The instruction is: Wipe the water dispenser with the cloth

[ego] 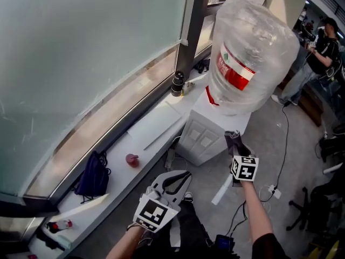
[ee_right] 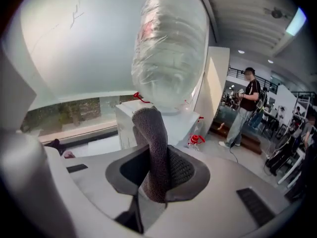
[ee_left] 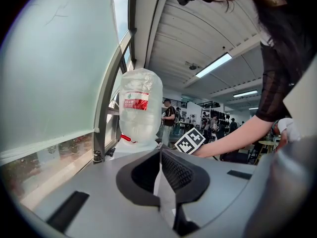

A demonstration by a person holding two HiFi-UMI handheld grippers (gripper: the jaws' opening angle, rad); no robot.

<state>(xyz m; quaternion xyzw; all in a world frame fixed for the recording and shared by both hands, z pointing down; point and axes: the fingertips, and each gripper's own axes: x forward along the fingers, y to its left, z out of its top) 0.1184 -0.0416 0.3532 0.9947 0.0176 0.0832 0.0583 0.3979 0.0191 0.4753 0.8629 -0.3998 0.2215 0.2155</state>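
Cloth (ee_right: 152, 138), dark grey and knobbly, stands clamped between the jaws of the right gripper (ee_right: 159, 175), close to the front of the white water dispenser (ego: 207, 131) with 1 big clear bottle (ego: 249, 50) on top. It may not quite touch the cabinet. The left gripper (ego: 180, 178) hangs lower, jaws together on nothing.

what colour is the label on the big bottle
Red and white; the label shows best in the head view.
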